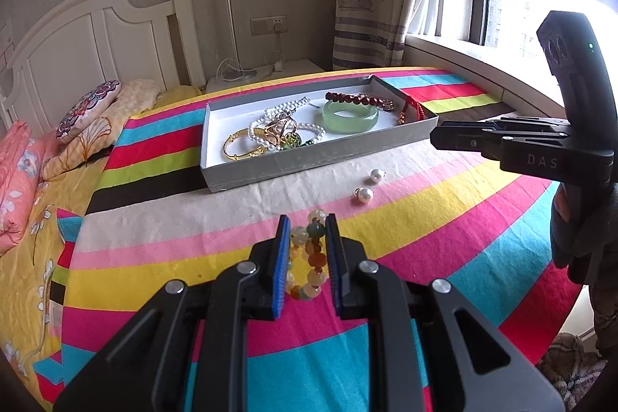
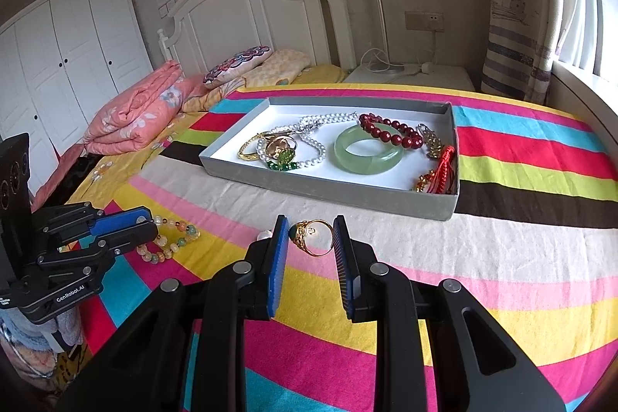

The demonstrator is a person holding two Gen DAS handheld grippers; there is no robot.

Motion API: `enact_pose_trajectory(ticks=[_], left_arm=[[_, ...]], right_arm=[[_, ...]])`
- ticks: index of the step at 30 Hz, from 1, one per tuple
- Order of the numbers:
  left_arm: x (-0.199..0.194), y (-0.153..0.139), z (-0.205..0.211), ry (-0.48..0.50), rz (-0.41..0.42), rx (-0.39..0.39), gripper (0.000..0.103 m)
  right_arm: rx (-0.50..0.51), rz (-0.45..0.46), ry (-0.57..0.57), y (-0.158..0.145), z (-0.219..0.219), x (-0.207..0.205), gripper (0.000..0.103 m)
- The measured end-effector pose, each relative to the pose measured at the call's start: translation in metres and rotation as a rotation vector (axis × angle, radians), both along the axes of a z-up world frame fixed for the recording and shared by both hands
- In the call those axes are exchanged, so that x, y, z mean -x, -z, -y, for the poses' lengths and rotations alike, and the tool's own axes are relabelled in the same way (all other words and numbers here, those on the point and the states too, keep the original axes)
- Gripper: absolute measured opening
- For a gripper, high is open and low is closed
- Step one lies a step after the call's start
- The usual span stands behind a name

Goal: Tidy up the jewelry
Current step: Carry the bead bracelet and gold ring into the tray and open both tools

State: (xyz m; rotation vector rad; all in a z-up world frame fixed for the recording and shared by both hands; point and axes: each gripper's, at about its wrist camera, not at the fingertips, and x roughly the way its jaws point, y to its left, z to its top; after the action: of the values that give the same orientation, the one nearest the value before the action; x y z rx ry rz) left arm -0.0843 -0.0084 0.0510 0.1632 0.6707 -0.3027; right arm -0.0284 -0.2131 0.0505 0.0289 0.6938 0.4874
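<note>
The left gripper [image 1: 307, 230] is clamped on a beaded bracelet [image 1: 309, 257] of pale yellow, orange and green beads, its loop hanging between the blue pads above the striped bedspread [image 1: 425, 238]. The right gripper [image 2: 311, 234] is closed on a gold ring [image 2: 313, 237] with a green stone, pinched between its pads. Just beyond the left gripper, two pearl earrings [image 1: 369, 186] lie on the cloth. Farther on sits the grey tray [image 2: 332, 188], holding a jade bangle [image 2: 369, 149], red bead bracelet [image 2: 390, 134], pearl strands [image 2: 313, 138] and gold pieces.
</note>
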Motion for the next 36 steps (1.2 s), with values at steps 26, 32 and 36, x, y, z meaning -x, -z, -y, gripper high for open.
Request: enact_pose_trajectory(ticks=[26, 32, 36], left_arm=[[-0.088, -0.08, 0.008, -0.015, 0.095, 0.013, 0.009], [-0.139, -0.097, 0.01, -0.049, 0.091, 0.017, 0.009], [-0.174, -0.097, 0.01, -0.087, 0.08, -0.013, 0.009]], right_arm=[[0.052, 0.037, -0.035, -0.027, -0.041, -0.07, 0.023], [0.065, 0.008, -0.024, -0.022, -0.055, -0.106, 0.023], [0.086, -0.024, -0.011, -0.013, -0.066, -0.131, 0.023]])
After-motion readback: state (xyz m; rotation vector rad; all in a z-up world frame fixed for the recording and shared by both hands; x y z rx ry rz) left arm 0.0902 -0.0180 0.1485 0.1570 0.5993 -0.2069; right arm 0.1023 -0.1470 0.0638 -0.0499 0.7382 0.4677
